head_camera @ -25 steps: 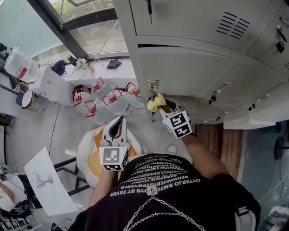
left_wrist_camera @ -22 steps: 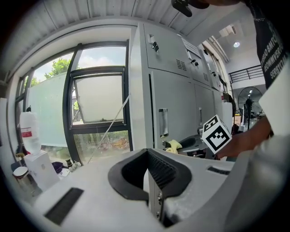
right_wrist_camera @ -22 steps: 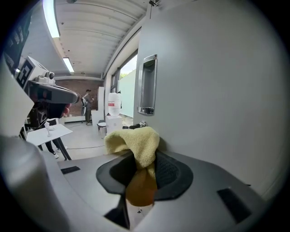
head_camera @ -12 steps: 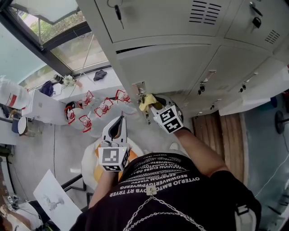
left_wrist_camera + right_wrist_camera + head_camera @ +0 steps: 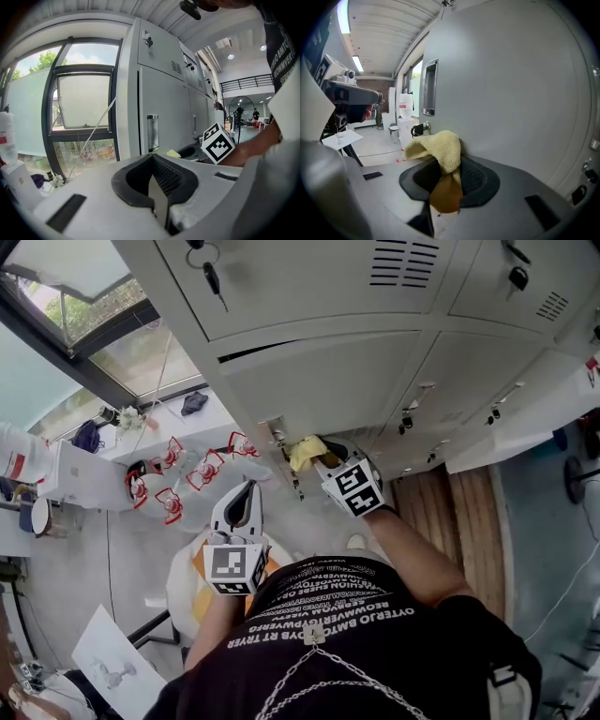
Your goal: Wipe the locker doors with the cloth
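Right hand-held gripper point(image 5: 447, 182) clamps yellow cloth point(image 5: 437, 146) against grey locker door point(image 5: 511, 93); left hand-held gripper point(image 5: 157, 190) closed, empty; shirt lettering point(image 5: 323, 610) illegible.

In my right gripper point(image 5: 323, 454) the cloth point(image 5: 307, 452) sits against a locker door point(image 5: 328, 381), just right of its handle point(image 5: 276, 433). My left gripper point(image 5: 246, 491) is off to the left, apart from the lockers. The window point(image 5: 112, 324) lies further left, with jugs point(image 5: 202, 474) on the floor below it.
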Motion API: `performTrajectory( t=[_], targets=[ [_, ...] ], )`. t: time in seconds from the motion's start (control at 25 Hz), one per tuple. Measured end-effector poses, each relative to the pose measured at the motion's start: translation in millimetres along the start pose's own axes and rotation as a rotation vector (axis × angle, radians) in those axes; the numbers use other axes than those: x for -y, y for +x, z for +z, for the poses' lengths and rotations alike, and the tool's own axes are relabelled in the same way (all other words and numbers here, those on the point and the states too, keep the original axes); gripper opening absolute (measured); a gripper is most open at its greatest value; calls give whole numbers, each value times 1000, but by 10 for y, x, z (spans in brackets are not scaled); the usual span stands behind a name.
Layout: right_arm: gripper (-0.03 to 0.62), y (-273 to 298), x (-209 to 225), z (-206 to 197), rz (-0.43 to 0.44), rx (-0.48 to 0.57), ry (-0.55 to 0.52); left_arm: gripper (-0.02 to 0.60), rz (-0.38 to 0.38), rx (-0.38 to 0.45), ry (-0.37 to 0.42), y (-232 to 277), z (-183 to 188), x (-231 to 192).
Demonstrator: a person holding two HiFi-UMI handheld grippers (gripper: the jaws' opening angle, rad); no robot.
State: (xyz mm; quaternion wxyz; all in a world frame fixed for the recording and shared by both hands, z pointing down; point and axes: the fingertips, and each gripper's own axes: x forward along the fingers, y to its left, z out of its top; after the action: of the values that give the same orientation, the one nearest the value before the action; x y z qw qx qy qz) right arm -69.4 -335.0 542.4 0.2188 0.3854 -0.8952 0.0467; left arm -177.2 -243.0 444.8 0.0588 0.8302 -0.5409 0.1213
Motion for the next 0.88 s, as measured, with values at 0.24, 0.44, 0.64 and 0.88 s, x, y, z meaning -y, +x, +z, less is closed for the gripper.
performTrajectory(
  t=[0.24, 0.44, 0.64, 0.88],
  targets=[
    [107, -136, 242, -153, -39, -39, 23, 5, -8, 6, -5, 93, 41, 42],
    [114, -265, 505, -269, -81, -52, 48, 5, -29, 10, -3, 189, 72, 151],
    [114, -419, 807, -407, -144, -69, 71, 5, -47, 15, -2, 270, 114, 255],
    [114, -551, 1072, -571, -207, -100, 93, 5, -68, 23, -4, 332, 151, 369]
  ],
)
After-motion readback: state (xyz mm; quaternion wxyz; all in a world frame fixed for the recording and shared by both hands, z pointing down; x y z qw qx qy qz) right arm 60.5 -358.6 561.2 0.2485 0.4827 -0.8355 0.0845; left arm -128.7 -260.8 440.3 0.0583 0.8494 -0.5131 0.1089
